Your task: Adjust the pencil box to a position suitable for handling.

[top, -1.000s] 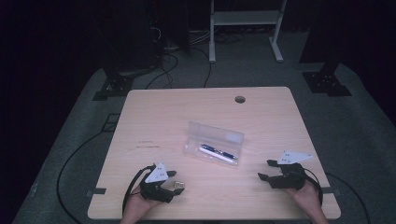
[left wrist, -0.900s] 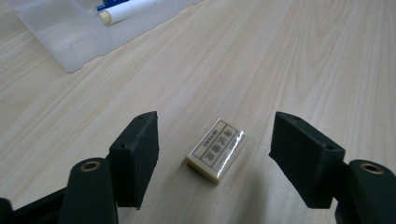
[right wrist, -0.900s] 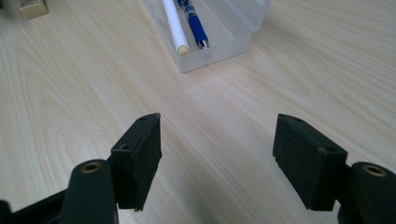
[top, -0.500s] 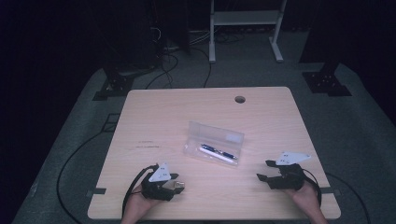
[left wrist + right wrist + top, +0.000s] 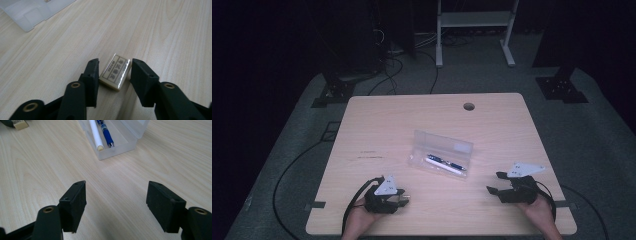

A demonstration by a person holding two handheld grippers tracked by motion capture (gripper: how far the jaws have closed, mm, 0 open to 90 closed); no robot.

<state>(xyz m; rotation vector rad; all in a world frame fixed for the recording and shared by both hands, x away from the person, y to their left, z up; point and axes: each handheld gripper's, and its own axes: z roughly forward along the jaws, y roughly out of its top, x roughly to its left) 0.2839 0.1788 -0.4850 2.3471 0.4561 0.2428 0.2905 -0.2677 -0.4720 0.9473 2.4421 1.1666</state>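
Note:
A small cream eraser (image 5: 115, 72) with a printed label lies on the wooden table (image 5: 377, 125) near the front left. My left gripper (image 5: 114, 71) has just been closing its jaws, and both pads now touch the eraser's sides. In the high view the left gripper (image 5: 403, 199) sits low at the front left, with a hand behind it. My right gripper (image 5: 116, 195) stands open over bare wood at the front right (image 5: 494, 183), with nothing between its jaws. A clear plastic pencil case (image 5: 439, 147) lies open between the two grippers.
The case (image 5: 120, 145) holds a white pen (image 5: 95, 132) and a blue pen (image 5: 105, 131). A cable hole (image 5: 469, 106) is near the table's far edge. Cables and metal stands are on the dark floor beyond the table.
The left gripper's jaws have drawn in a little around the eraser. Both hands stay where they were.

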